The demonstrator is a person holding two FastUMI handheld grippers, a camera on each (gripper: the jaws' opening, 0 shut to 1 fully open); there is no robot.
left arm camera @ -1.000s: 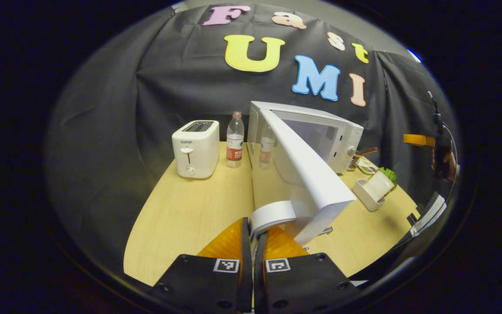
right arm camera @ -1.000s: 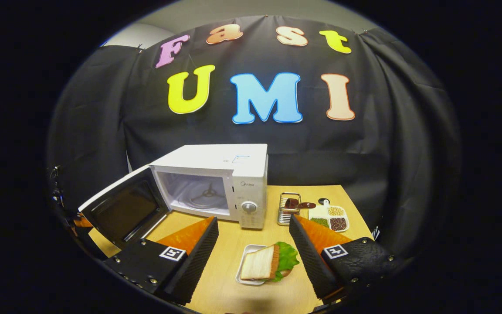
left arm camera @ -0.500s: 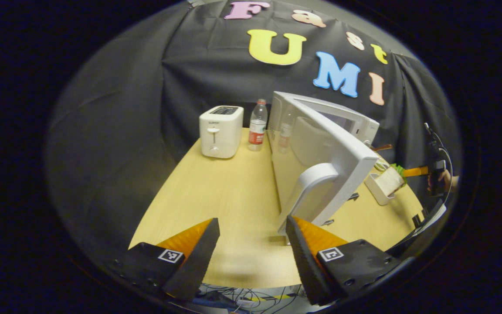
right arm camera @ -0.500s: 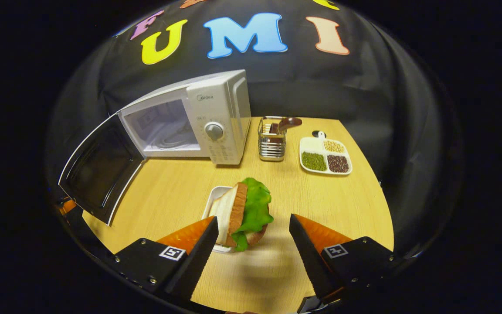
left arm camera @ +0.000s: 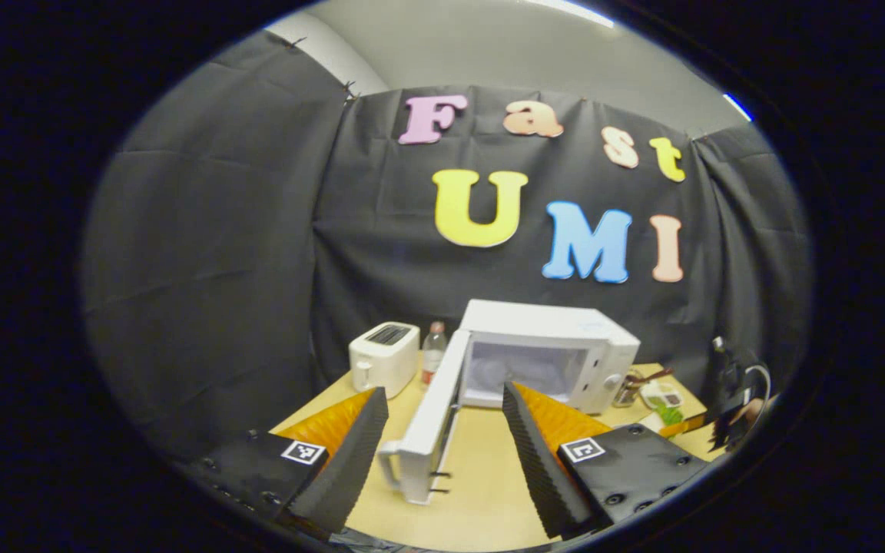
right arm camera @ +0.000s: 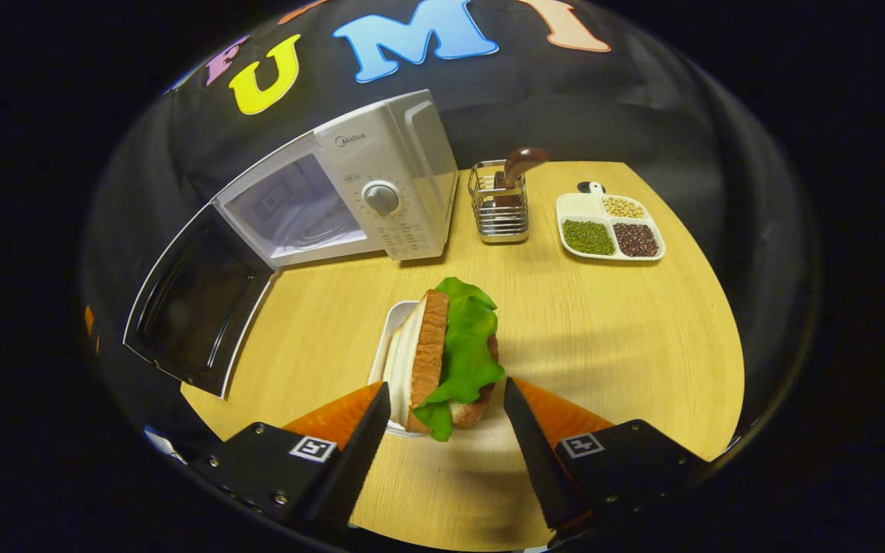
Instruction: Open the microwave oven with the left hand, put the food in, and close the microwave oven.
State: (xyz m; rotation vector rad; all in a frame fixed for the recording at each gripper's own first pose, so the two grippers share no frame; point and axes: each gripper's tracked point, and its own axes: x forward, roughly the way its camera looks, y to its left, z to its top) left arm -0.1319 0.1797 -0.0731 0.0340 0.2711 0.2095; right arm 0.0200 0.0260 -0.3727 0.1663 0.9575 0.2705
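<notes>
Table [right arm camera: 604, 338]: pale wood-grain top, smooth, faint sheen. Microwave oven [right arm camera: 381, 192]: white casing, smooth, semi-gloss; door [right arm camera: 197, 307] with dark glossy inner pane. Right gripper [right arm camera: 439, 430]: fingers [right arm camera: 354, 445] black, ribbed, matt on the inner face, translucent orange on the outer. Utensil rack [right arm camera: 498, 211]: bright metal wire. Divided dish [right arm camera: 610, 230]: white, smooth. Toaster [left arm camera: 383, 357]: white, smooth shell. Bread slice [right arm camera: 429, 353]: rough brown crust; lettuce leaf [right arm camera: 469, 346]: glossy, crinkled

**Oven open, food outside**

Your white microwave [right arm camera: 381, 192] stands at the table's back, its door [right arm camera: 197, 307] swung wide, cavity empty. The sandwich [right arm camera: 446, 353], bread with green lettuce, sits upright in a white tray [right arm camera: 382, 346] before it.
</notes>
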